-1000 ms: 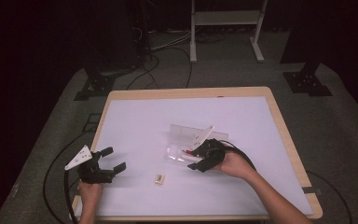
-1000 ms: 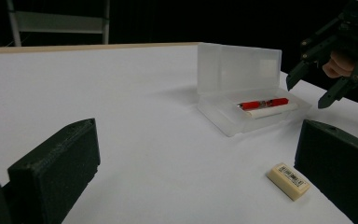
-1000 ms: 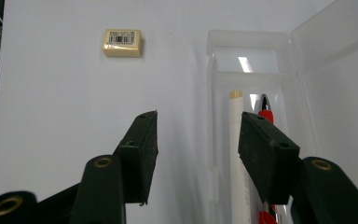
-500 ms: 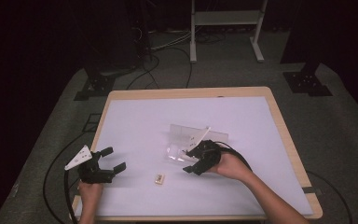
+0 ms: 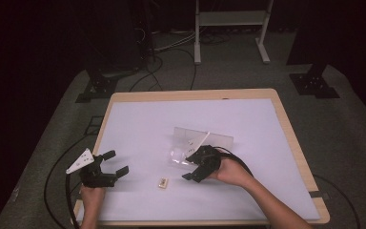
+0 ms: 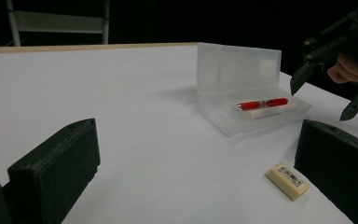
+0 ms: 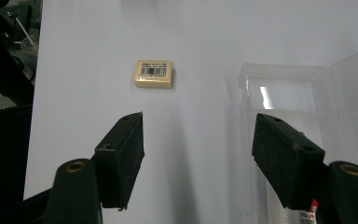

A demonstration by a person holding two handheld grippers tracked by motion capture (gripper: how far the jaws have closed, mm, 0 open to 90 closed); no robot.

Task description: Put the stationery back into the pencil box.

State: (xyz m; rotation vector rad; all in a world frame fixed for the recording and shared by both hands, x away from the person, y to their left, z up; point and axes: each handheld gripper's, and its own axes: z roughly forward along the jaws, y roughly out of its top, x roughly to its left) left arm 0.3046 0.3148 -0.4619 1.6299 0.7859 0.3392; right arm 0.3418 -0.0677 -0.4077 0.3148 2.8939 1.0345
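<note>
Red pen (image 6: 262,103) — beside right fingers (image 6: 299,79)

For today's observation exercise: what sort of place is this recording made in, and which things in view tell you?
Probably a lab or studio set up for recording, not a home. A white-topped table with a wooden rim stands on grey carpet, loose cables run across the floor, and black stand feet sit against a dark surround.

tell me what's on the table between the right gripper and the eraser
Nothing: in the right gripper view, bare white table runs from the open right gripper to the eraser. The clear plastic case sits off to one side.
</note>
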